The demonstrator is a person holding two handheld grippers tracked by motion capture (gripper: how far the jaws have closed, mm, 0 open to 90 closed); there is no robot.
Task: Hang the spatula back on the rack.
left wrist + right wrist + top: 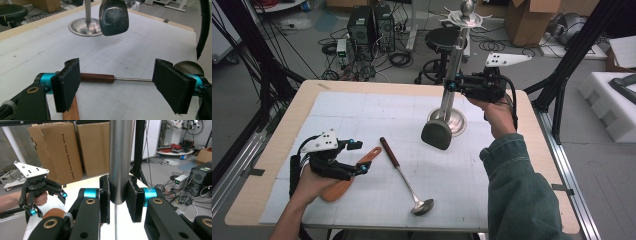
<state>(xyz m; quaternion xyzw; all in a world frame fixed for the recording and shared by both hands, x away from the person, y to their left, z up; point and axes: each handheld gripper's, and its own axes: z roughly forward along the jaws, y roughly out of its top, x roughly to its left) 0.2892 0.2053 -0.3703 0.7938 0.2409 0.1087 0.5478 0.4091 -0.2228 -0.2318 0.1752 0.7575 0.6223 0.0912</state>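
Your right gripper (pixel 455 84) is clamped on the steel post of the utensil stand (pixel 451 102), jaws tight on both sides of the tube in the right gripper view (pixel 120 157). The stand sits far right of centre on the white mat (pixel 362 115), round base down, with a dark spatula (pixel 437 134) hanging off it just in front of the base. That post is smooth polished metal, so it will likely slip or twist in the pads; it's rigid and probably top-heavy with the hook crown up high. Grip low, near the base, and keep it upright.

Your left gripper (pixel 357 157) is wide open with nothing between the jaws, low over the near left of the mat. The ladle (pixel 404 177) lies just past it, wooden handle (pixel 96 77) between the pads in the left gripper view. A wooden spatula (pixel 344 180) sits under that gripper. The ladle looks light and stiff; take the wood, since the thin wire shaft would roll.
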